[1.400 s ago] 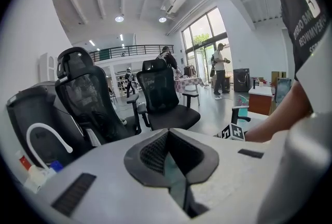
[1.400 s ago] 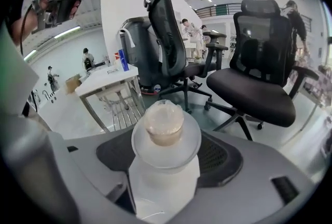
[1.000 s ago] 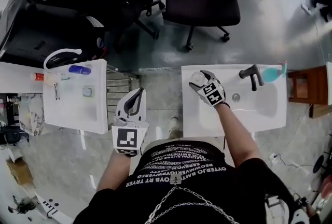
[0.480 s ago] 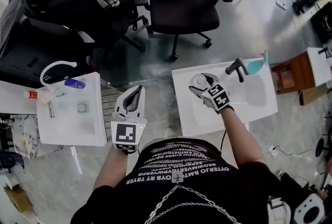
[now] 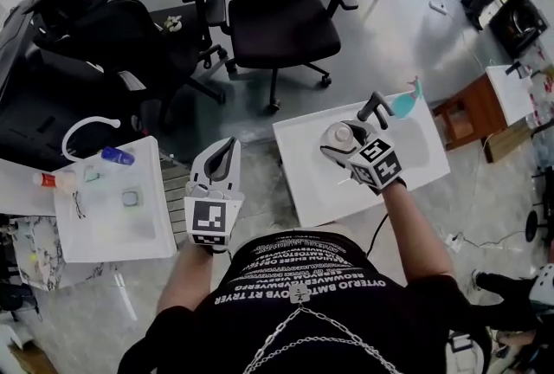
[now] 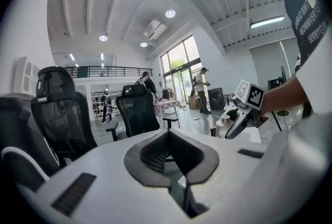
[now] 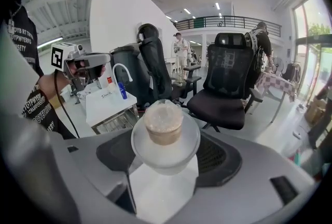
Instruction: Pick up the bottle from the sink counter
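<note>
A translucent white bottle with a pale brownish cap sits between the jaws of my right gripper, which is shut on it over the left part of the white sink counter. In the right gripper view the bottle fills the gap between the jaws, seen from its cap end. Whether it touches the counter I cannot tell. My left gripper hangs off the counter's left side, shut and holding nothing, and in its own view the pads meet. That view also shows the right gripper with the bottle.
A black faucet and a teal object stand at the counter's far edge. A white table at left carries a blue bottle and small items. Black office chairs stand beyond, and a wooden stool is at right.
The head view has swung, so the counter looks turned. My right gripper stays shut on the bottle, which now shows nearer the faucet. The left gripper has hardly moved.
</note>
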### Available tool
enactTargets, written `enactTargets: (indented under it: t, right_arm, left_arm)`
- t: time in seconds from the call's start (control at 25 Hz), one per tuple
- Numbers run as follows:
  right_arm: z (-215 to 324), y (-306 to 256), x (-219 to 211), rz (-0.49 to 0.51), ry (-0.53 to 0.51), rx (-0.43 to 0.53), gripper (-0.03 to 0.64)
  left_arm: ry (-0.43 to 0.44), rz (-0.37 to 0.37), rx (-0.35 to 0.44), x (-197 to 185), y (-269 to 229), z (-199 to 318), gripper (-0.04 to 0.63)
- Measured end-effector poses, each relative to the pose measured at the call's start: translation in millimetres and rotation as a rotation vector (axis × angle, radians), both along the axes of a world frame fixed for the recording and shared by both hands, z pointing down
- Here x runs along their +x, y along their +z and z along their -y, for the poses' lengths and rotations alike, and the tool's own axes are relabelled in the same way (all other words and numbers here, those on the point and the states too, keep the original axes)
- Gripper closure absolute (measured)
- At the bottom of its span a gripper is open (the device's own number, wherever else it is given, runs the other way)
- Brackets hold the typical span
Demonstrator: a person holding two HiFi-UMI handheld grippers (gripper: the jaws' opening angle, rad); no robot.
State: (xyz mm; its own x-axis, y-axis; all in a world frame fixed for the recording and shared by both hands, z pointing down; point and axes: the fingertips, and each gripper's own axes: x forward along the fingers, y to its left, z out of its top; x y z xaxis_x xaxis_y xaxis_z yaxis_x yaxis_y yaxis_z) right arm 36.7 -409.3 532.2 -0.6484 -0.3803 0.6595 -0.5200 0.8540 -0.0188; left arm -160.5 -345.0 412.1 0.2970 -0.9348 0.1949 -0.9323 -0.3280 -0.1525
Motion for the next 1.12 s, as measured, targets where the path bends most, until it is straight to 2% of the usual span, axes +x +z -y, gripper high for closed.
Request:
enactTargets:
  t: [0.24, 0.6, 1.12]
  right_arm:
    - [-26, -30, 17, -0.030, -0.015, 0.017, 0.285]
    - [-52, -71, 25, -0.032, -0.048, 0.048, 0.285]
    - [-43, -72, 23, -0.023, -0.094, 0.042, 0.285]
  left_arm:
    - [0.053, -0.013, 0.057, 24, -22, -5, 0.591]
    - [0.114, -0.029, 0.061, 58, -22, -10, 0.591]
    - [0.108, -0.032, 0.037, 71, -13, 7, 0.591]
